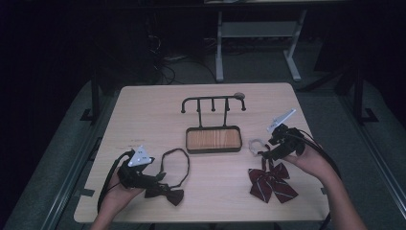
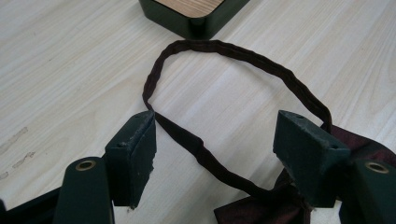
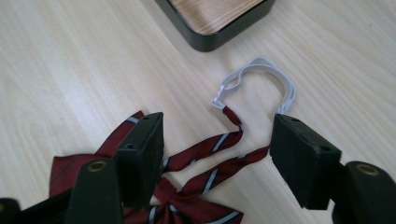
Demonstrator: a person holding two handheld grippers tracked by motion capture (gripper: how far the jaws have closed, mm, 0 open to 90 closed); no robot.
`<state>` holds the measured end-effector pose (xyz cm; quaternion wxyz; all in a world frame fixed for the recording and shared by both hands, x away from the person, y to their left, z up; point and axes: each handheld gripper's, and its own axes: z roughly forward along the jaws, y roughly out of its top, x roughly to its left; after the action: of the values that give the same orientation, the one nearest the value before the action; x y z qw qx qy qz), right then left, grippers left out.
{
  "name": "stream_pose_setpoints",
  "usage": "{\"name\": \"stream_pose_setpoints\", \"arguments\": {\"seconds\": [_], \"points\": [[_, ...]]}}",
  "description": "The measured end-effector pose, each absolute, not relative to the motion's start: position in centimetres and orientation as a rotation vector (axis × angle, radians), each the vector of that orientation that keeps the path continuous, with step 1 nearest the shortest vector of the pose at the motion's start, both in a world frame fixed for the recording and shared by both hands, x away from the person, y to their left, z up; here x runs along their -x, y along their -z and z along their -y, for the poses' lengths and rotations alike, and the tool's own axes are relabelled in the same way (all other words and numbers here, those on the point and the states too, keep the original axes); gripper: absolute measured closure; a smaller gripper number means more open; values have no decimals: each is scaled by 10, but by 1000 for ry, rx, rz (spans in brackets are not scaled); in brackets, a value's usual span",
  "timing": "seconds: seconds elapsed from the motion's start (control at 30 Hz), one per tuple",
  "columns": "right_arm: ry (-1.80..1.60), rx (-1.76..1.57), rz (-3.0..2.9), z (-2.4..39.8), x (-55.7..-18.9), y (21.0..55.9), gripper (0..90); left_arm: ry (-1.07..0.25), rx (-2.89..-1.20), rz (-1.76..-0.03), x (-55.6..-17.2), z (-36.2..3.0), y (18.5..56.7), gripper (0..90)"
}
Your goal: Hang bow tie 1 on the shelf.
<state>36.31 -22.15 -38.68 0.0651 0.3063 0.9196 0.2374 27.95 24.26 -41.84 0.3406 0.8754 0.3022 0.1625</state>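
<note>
Both the left gripper (image 2: 215,154) and right gripper (image 3: 217,156) are wide open, straddling each bow tie's strap (image 2: 187,140) to grasp it.

The high view looks forward and down on the whole desk (image 1: 143,103). Both gripper views sit close above it, sharing the wooden tray's (image 2: 194,21) corner.

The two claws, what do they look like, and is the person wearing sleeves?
Both are black handheld tools. The left claw and the right claw each carry a pale grey three-cornered plate on top and trail black cables toward the person. Up close, each has two blocky dark jaws with flat, slightly scuffed pads, on arms with brass-coloured rivets. The forearms are bare, no sleeves visible.
</note>
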Motion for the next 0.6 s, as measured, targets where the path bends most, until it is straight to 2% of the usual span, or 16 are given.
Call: {"name": "stream_pose_setpoints", "arguments": {"seconds": [0.6], "points": [[-581,-1024,-2786,211,-405,404,435,-423,-2276,-786,-280,-244,417,306]]}}
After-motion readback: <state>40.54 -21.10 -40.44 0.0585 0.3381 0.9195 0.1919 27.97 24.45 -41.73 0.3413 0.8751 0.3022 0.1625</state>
